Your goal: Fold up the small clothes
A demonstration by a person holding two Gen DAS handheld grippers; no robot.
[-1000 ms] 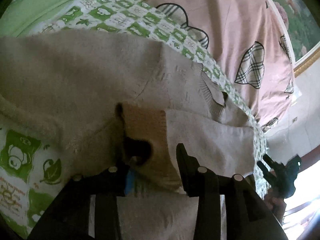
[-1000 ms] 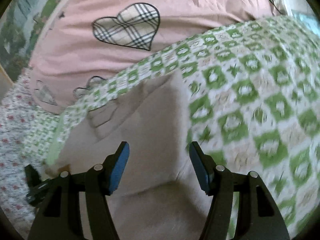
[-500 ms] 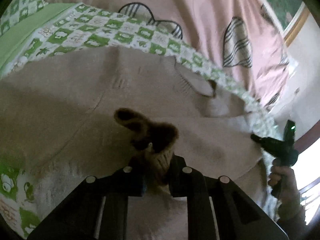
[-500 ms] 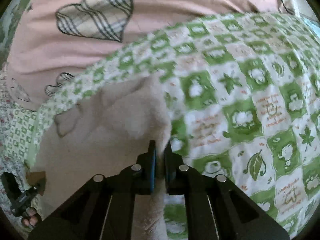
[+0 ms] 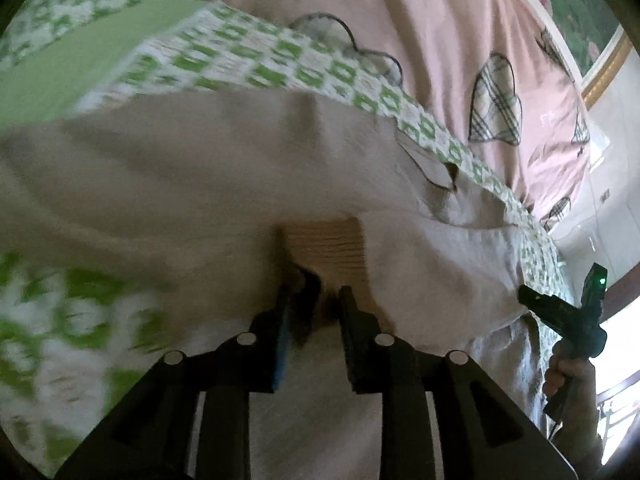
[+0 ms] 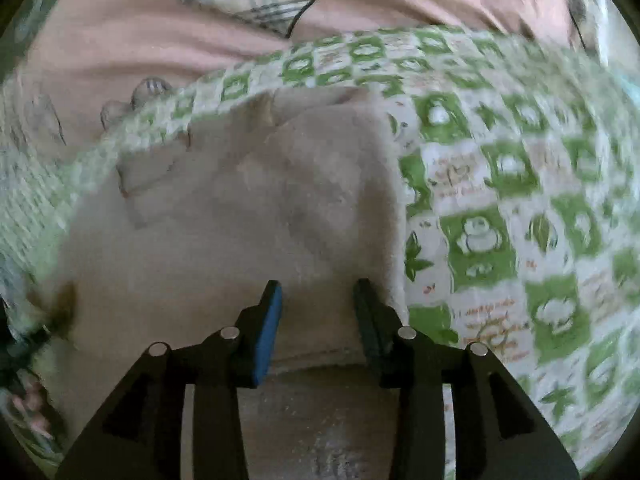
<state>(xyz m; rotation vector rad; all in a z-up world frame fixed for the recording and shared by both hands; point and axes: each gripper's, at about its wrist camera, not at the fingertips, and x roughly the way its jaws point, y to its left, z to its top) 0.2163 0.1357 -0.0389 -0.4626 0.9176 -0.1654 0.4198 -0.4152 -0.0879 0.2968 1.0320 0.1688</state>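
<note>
1. A bed carries everything here: a green-and-white checked quilt [image 6: 500, 208] lies over it, with a pink heart-print cover [image 5: 460, 60] bunched along the far side.
2. The left gripper [image 5: 314, 312] has its jaws opening; the tan ribbed cuff [image 5: 326, 246] and a dark bit of lining sit between them, though blur hides whether the pads still press.
3. The right gripper [image 6: 318, 300] is also opening, jaws apart over the cloth with nothing pinched.
4. The beige fleece garment [image 6: 248, 208] lies on the quilt under both tools, its right edge just beside the right fingers.
5. To finish this fold well, I'd let both sides go together, lift straight off without dragging the fleece, then smooth the fold line.
6. The garment's long axis seems to run from one gripper to the other, cuff toward the left hand's side; a small stitched patch [image 5: 432, 168] lies near its far edge.
</note>
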